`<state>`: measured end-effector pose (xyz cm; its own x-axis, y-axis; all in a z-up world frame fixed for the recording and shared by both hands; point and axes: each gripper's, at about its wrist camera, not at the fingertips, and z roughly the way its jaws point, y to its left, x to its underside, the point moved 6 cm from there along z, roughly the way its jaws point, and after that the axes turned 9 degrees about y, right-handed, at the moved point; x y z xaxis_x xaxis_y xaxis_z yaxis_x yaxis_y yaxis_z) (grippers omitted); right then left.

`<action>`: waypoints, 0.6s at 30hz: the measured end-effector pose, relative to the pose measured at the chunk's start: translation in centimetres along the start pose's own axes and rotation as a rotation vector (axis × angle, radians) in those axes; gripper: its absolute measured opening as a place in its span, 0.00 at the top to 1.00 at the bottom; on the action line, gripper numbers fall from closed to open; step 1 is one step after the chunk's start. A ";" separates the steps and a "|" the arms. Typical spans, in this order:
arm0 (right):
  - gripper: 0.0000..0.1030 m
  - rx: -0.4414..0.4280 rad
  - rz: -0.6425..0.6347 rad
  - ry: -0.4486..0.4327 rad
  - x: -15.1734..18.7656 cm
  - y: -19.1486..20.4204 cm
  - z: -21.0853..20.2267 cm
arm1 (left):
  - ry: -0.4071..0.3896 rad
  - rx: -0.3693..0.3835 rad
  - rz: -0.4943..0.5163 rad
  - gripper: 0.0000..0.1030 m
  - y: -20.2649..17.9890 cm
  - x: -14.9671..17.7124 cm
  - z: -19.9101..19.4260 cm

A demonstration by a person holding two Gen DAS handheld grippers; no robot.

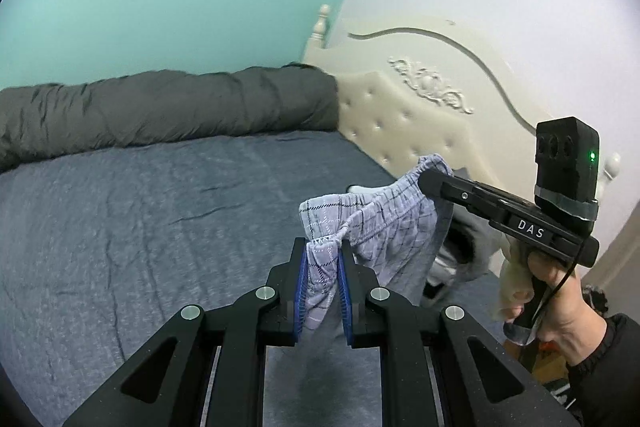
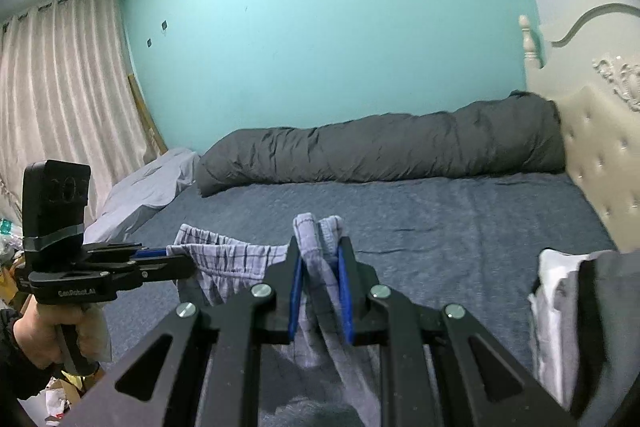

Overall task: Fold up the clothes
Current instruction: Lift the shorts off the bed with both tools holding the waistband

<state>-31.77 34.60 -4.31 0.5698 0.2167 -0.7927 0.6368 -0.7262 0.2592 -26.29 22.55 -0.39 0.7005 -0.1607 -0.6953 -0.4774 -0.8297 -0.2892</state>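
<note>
Both claws hold one pair of plaid shorts up above the bed.

I count one garment in hand, two claws, one bed: my left claw (image 1: 323,259) is clenched on a bunched bit of the lavender plaid shorts (image 1: 384,227) at the waistband, and my right claw (image 2: 320,267) is clamped on another bunch of the same waistband. The waistband runs roughly level between the two claws, so the shorts' long axis hangs downward from it, clear of the blue-grey bed (image 1: 160,211). One rolled grey duvet (image 2: 384,147) lies along the teal wall, ending at the cream headboard (image 1: 420,107). A heap of white and grey clothes (image 2: 560,307) sits near the headboard; I cannot count its pieces. The shorts' lower part is cut off behind my claws' frames.
</note>
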 end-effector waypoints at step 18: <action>0.85 0.121 -0.005 -0.084 0.1 -2.9 -13.6 | -0.029 0.087 0.146 0.86 -13.8 -2.3 -2.1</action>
<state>-26.49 45.55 2.34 0.5177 0.1689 -0.8387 0.5693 -0.7998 0.1904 -20.21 33.30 6.61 0.6052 -0.2600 -0.7524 -0.6181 -0.7491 -0.2382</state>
